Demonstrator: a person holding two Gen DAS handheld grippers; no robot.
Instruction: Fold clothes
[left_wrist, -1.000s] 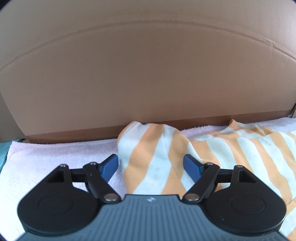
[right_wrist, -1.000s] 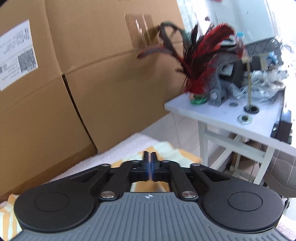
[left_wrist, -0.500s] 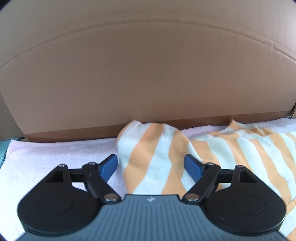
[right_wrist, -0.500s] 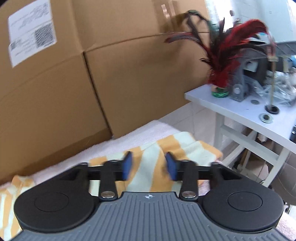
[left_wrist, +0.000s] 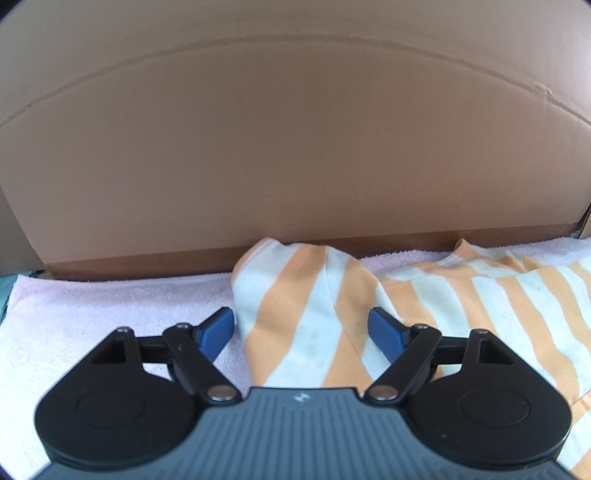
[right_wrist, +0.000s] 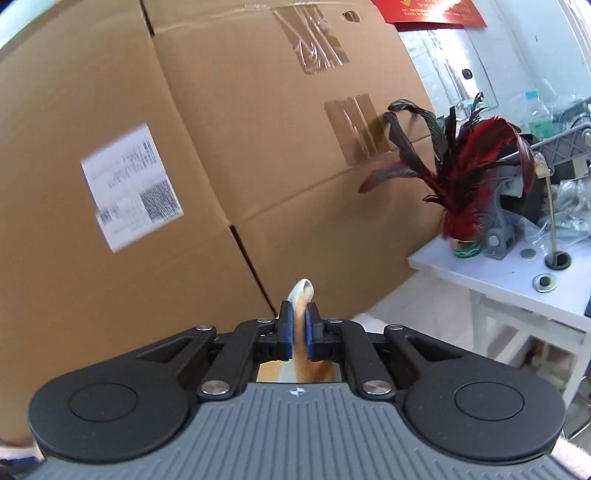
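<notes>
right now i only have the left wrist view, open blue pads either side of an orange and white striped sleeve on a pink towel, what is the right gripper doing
Observer: The right gripper is shut on a fold of the orange and white striped shirt, raised in front of the brown cardboard boxes.
Operator: is the fabric well inside the pads
Observer: Yes, a loop of cloth pokes out beyond the blue pads.
Operator: anything to its right i should avoid
Observer: A white table stands there, carrying a red and black feather duster.
</notes>
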